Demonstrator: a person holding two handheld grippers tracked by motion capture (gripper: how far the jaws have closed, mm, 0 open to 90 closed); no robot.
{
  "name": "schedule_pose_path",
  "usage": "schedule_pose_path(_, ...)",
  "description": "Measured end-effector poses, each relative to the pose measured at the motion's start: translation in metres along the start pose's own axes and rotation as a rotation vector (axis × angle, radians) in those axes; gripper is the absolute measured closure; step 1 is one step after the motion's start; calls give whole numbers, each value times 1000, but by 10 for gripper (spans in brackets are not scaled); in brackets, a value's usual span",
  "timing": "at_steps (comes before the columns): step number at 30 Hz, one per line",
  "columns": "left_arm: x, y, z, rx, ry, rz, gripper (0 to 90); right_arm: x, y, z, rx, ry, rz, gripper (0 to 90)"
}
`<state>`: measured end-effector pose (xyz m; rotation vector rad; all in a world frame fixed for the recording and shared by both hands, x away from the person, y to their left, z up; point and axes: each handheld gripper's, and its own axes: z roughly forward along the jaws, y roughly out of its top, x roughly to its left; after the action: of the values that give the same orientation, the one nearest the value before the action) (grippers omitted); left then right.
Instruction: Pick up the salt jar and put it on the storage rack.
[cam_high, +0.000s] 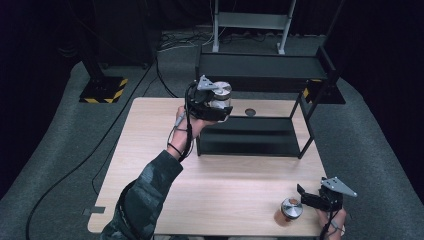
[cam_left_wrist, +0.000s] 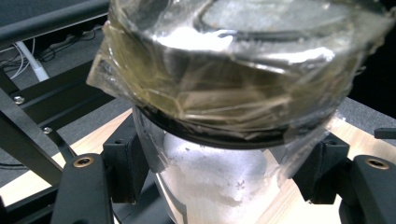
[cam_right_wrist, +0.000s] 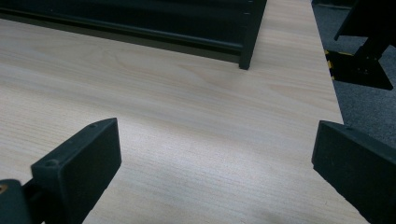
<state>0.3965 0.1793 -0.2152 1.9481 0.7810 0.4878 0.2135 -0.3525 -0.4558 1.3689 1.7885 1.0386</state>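
Above the far edge of the wooden table (cam_high: 165, 130), just at the left end of the black shelf rack (cam_high: 250, 137), the left gripper (cam_high: 212, 107) is clamped around a clear glass jar (cam_high: 220, 97). Its black jaws press on the jar's two sides, below the rim, in the left gripper view. The jar (cam_left_wrist: 210, 182) holds a white powder and has a silver lid (cam_left_wrist: 261, 18) wrapped round with yellowed transparent tape (cam_left_wrist: 224, 98) (creased and glossy, so the lid's edge is hard to make out). No label, brand or writing can be read on the jar, the lid or the tape.

Near the table's front right corner the right gripper (cam_high: 310, 197) rests low over the wood with its jaws spread wide and nothing between them; in the right gripper view bare tabletop (cam_right_wrist: 187, 121) lies between its fingertips (cam_right_wrist: 93, 149). Just beside it, to its left, stands a second small jar (cam_high: 290, 210) with a silver lid and brownish contents, untouched. Yellow-and-black hazard stripes mark a floor stand's base (cam_high: 105, 91), which bears no text.
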Motion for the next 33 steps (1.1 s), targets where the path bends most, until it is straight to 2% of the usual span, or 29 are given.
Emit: schedule_pose_path(33,6,37,-3,-9,24,10,309,0,0,0,-1,0,4,1)
